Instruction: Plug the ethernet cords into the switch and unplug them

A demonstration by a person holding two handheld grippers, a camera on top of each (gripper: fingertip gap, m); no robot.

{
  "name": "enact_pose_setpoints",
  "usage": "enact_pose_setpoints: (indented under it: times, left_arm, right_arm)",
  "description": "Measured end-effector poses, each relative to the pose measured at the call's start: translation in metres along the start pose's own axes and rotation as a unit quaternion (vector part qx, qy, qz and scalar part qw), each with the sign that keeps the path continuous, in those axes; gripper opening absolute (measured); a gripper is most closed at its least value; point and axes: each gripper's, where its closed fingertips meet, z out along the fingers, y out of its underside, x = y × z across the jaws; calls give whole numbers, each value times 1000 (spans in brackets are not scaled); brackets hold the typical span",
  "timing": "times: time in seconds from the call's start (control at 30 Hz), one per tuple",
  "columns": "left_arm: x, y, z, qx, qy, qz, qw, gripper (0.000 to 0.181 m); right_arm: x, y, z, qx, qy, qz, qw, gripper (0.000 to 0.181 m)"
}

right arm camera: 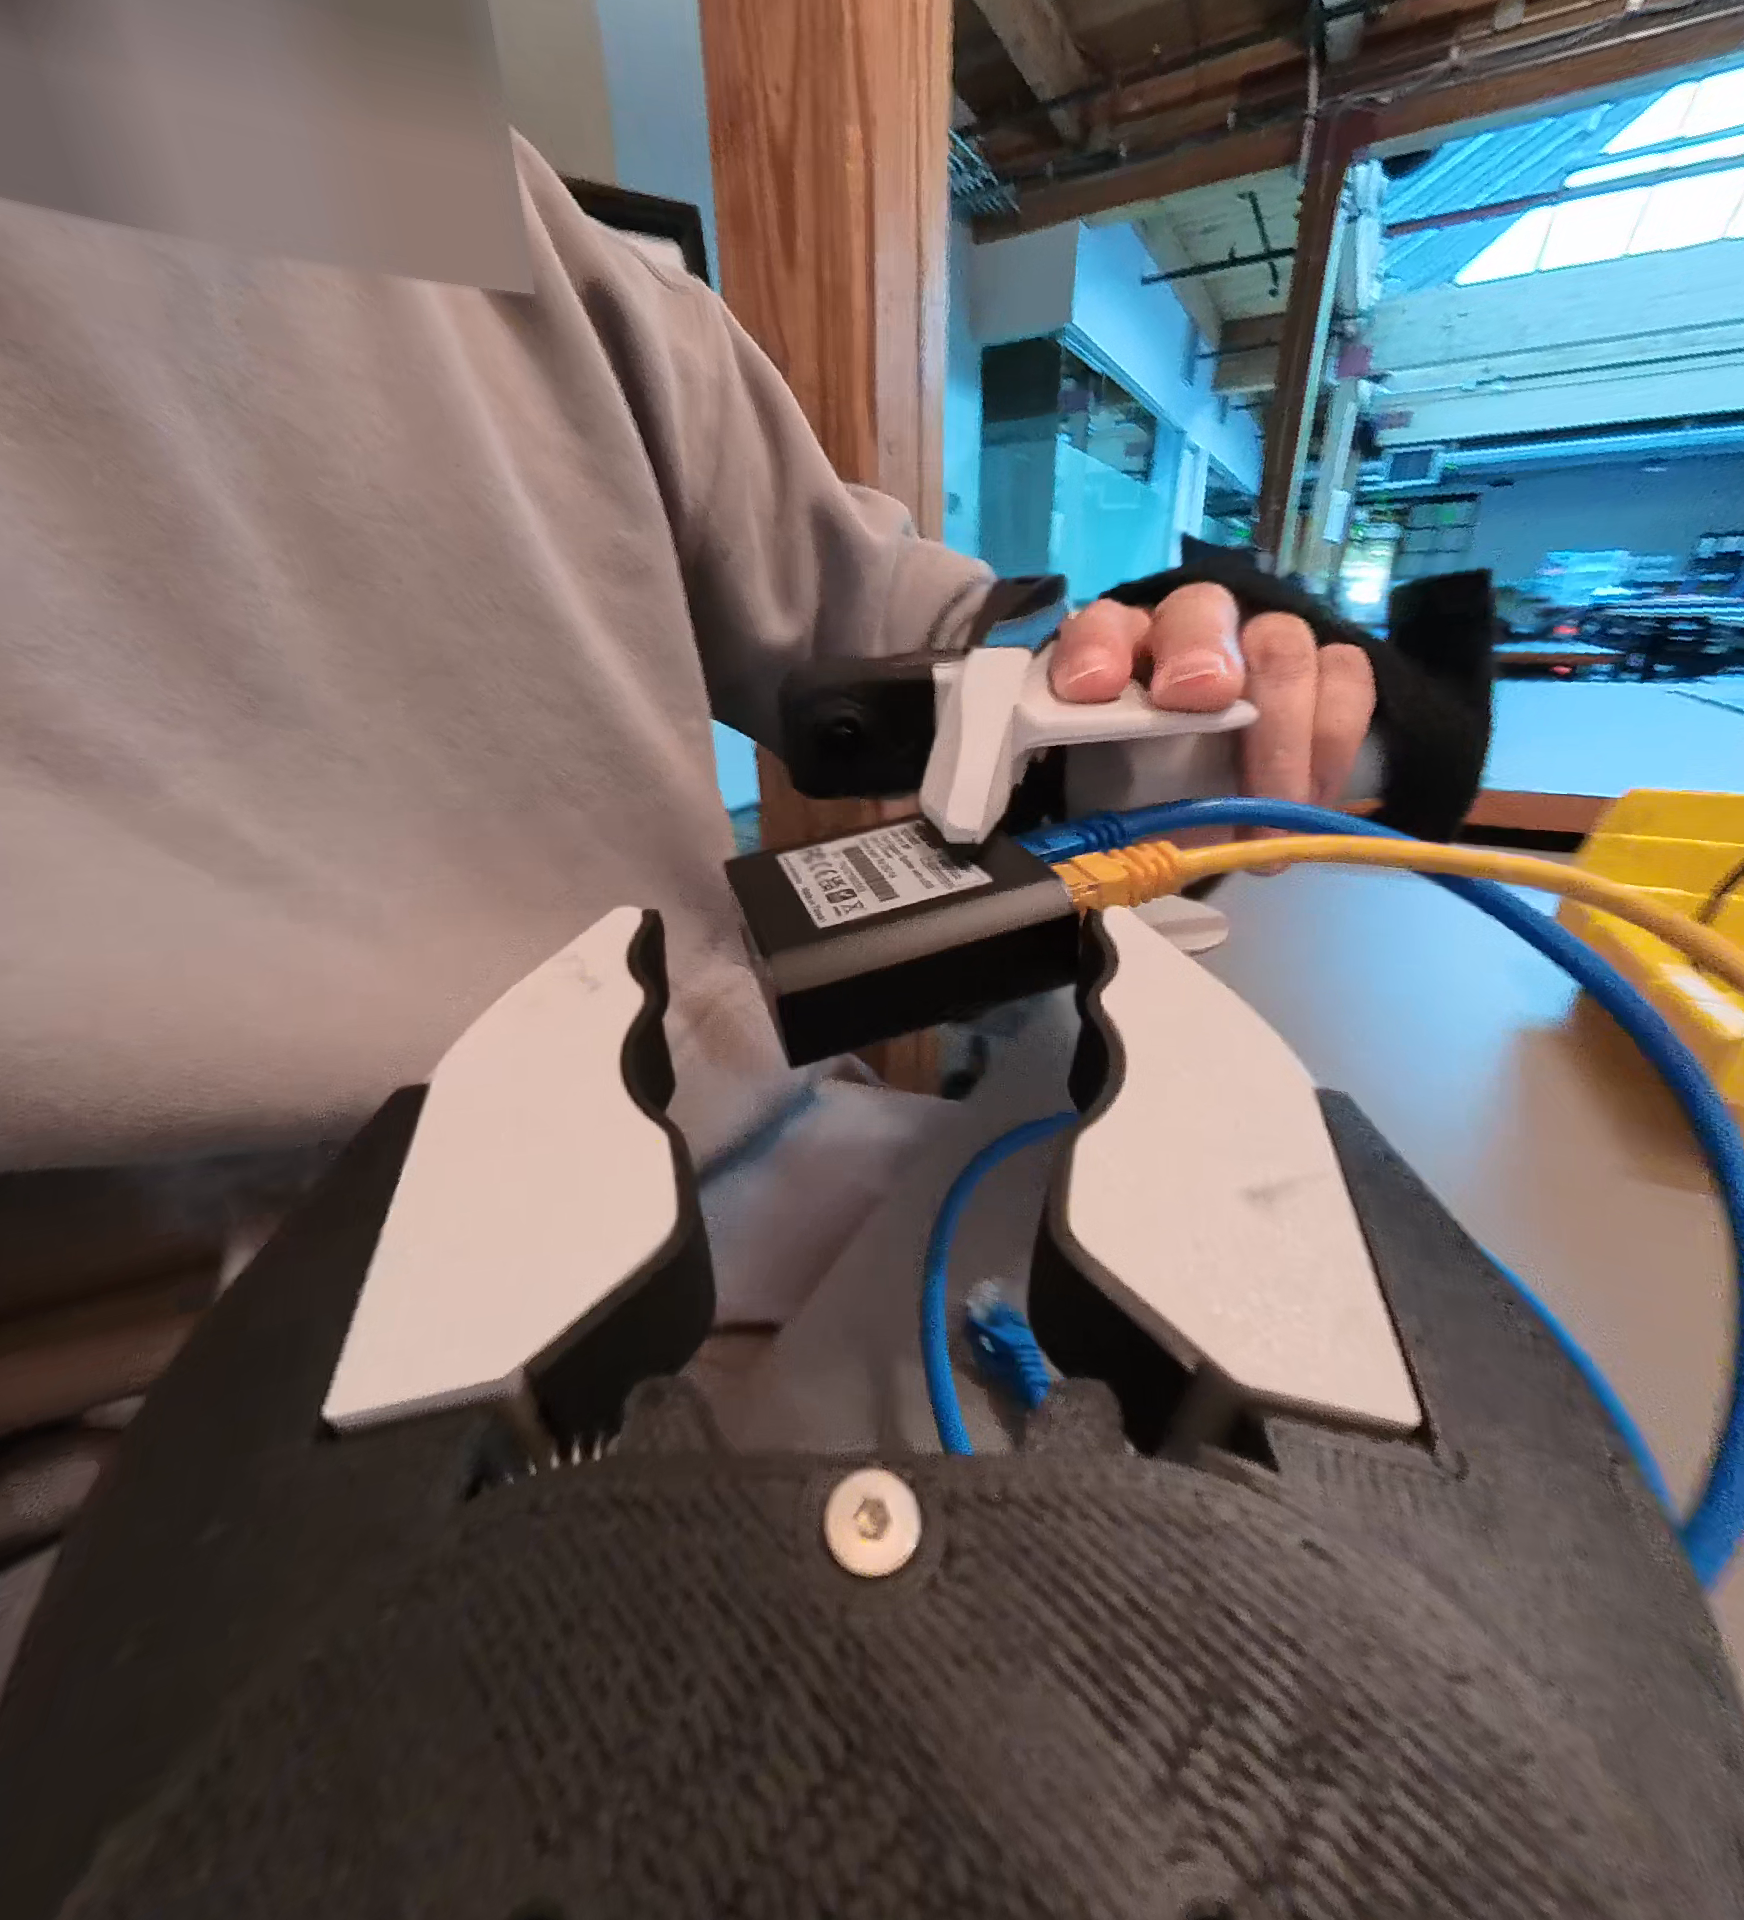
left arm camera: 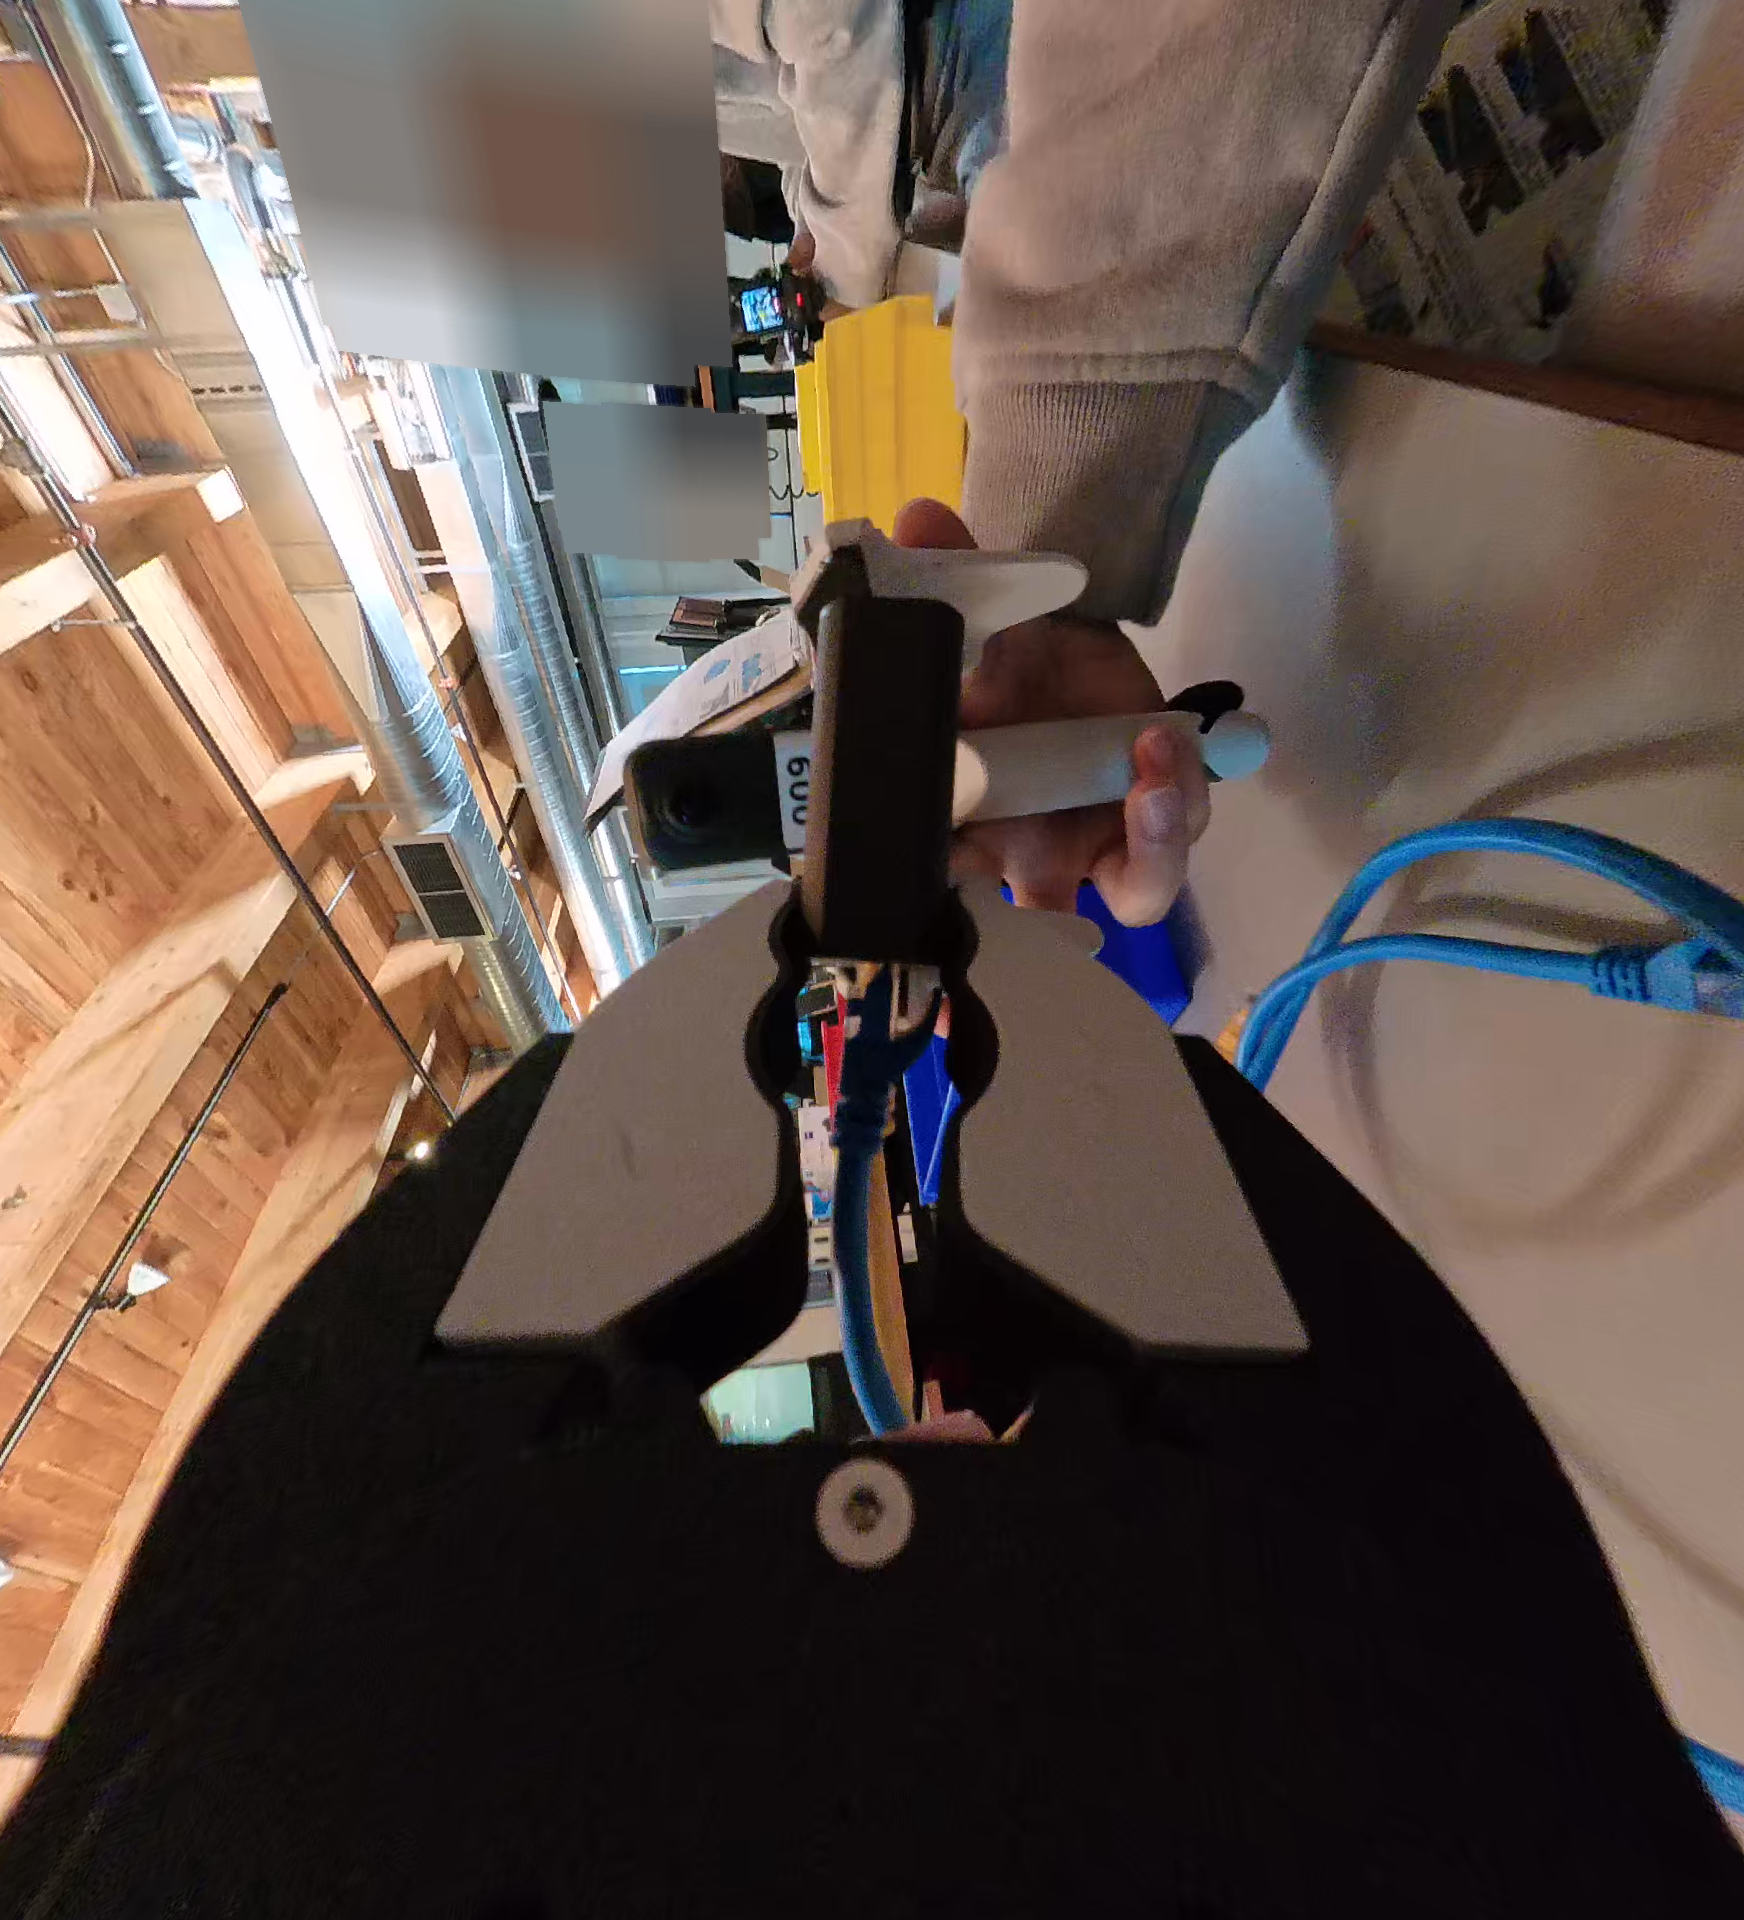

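My left gripper (left arm camera: pixel 878 935) is shut on a black switch (left arm camera: pixel 883 769) and holds it in the air. A dark blue ethernet cord (left arm camera: pixel 863 1195) runs between its fingers into the switch. In the right wrist view the switch (right arm camera: pixel 909 935) shows a white label on top, with a blue cord (right arm camera: pixel 1086 831) and a yellow cord (right arm camera: pixel 1128 868) plugged into its right end. My right gripper (right arm camera: pixel 868 925) is open and empty, just in front of the switch. A loose blue plug (right arm camera: pixel 1003 1340) lies on the table below; it also shows in the left wrist view (left arm camera: pixel 1668 977).
The white table (right arm camera: pixel 1419 1039) carries a yellow bin (right arm camera: pixel 1730 935) at the right. The person in a grey sweater (right arm camera: pixel 328 623) stands close behind the switch. A wooden post (right arm camera: pixel 826 312) rises behind. Blue cord loops (right arm camera: pixel 1720 1195) lie over the table. Left and right tips are no more than a few centimetres apart.
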Motion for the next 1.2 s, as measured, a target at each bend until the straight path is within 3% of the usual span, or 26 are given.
enact_pose_setpoints:
  times: [0.1, 0.33, 0.4, 0.47, 0.53, 0.6, 0.63, 0.73, 0.83, 0.87, 0.9, 1.0, 1.07, 1.13, 1.2]
  left_arm:
    - [0, 7, -2, -8, -3, -9, 1000, 23]
    - [3, 36, -14, -63, -3, -8, 998, 24]
    - [-2, 51, -19, -96, -17, -41, 994, 25]
    - [-10, 64, -27, -126, -46, -84, 987, 43]
    - [-13, 78, -39, -154, -84, -191, 966, 54]
    - [-8, 89, -51, -167, -127, -374, 903, 65]
    - [0, 91, -54, -164, -138, -478, 852, 72]
    - [19, 87, -52, -115, -148, -743, 642, 85]
    - [13, 88, -48, 3, -171, -894, 415, 80]
    - [11, 91, -48, 37, -171, -918, 355, 72]
    - [12, 93, -47, 61, -165, -933, 314, 65]
    - [14, 94, -42, 112, -140, -955, 237, 49]
    - [12, 91, -41, 144, -121, -961, 201, 30]
    - [15, 89, -44, 149, -103, -964, 196, 25]
    - [31, 90, -50, 87, -68, -971, 210, 24]
  right_arm:
    - [15, 4, 3, -24, 47, -49, 997, 62]
    - [43, 5, 5, -60, 130, -106, 984, 62]
    - [52, 1, 3, -60, 167, -133, 975, 62]
    - [58, 0, 0, -69, 190, -143, 969, 62]
    - [70, -7, -6, -68, 243, -165, 953, 62]
    - [86, -14, -12, -77, 315, -193, 926, 62]
    - [94, -16, -14, -85, 347, -208, 910, 62]
    - [112, -16, -14, -105, 422, -248, 866, 62]
    - [125, -9, -8, -111, 477, -266, 831, 62]
    - [127, -8, -5, -104, 491, -267, 823, 62]
    - [129, -7, -3, -97, 505, -266, 815, 62]
    - [130, 2, 9, -114, 510, -286, 803, 62]
    - [130, 8, 17, -132, 505, -296, 800, 62]
    - [131, 14, 20, -138, 482, -273, 821, 61]
    - [119, 11, 27, -143, 424, -273, 852, 62]
